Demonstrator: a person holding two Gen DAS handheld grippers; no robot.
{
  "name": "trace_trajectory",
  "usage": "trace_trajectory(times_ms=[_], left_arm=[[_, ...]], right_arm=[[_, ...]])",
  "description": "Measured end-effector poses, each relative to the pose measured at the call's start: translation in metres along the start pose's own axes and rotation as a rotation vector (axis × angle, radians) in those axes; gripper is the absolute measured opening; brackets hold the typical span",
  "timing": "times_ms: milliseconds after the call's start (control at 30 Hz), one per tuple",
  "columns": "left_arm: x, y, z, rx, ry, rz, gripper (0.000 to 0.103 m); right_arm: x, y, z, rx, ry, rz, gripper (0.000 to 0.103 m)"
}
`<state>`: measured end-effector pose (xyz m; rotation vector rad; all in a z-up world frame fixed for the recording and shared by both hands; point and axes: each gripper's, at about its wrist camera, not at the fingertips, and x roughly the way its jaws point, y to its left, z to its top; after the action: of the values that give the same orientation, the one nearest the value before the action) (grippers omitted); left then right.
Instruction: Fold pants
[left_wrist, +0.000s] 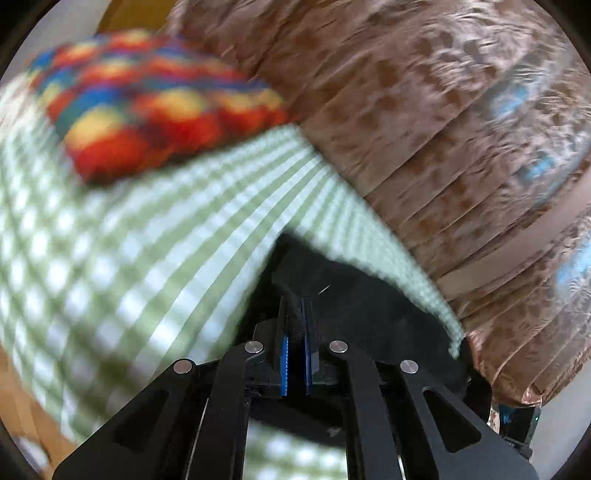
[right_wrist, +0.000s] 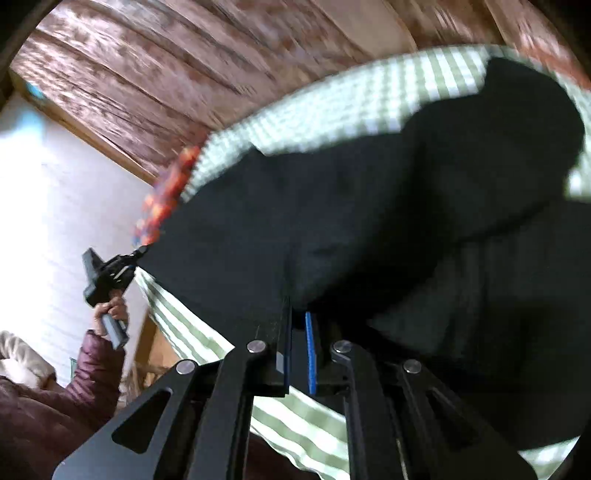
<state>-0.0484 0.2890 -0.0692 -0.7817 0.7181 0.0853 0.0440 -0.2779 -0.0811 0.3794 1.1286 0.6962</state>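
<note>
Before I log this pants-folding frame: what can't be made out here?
- Pants outline: in the right view, cut by the edge and the right tool; waist and legs indistinguishable.
- Left view: only a dark corner at the left tool.
- Cushion, curtain: motion-blurred.

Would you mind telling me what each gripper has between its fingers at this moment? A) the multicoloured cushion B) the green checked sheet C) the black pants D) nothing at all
C: the left gripper and the right gripper are each shut on an edge of the black pants, which hang stretched between them over the green checked sheet.
</note>
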Motion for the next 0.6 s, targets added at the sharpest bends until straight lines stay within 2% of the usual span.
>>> trace_trajectory(times_ms=[133,367,500,533,567,600], left_arm=[[0.005,0.021,-0.02,-0.058,0.026,0.024,0.005],[0.007,0.014,-0.017,-0.022,0.023,0.046,0.005],[0.017,0.013,-0.022,-0.004,0.059,0.11,0.007],[0.016,0.013,-0.021,-0.014,0.058,0.116,0.012],[0.014,0.016,-0.02,-0.032,0.059,0.139,0.028],[0.011,0.018,-0.019,-0.046,0.058,0.144,0.036]], right_arm=[[0.013,-0.017,-0.009,0.075,-0.004,-0.008,0.005],[-0.007,-0.003,-0.008,0.008,-0.039,-0.009,0.005],[0.014,-0.016,-0.023,0.014,0.032,-0.052,0.005],[0.017,-0.021,-0.025,0.021,0.034,-0.044,0.005],[0.015,-0.022,-0.025,0.027,0.029,-0.033,0.005],[0.013,-0.023,-0.023,0.031,0.03,-0.027,0.006]])
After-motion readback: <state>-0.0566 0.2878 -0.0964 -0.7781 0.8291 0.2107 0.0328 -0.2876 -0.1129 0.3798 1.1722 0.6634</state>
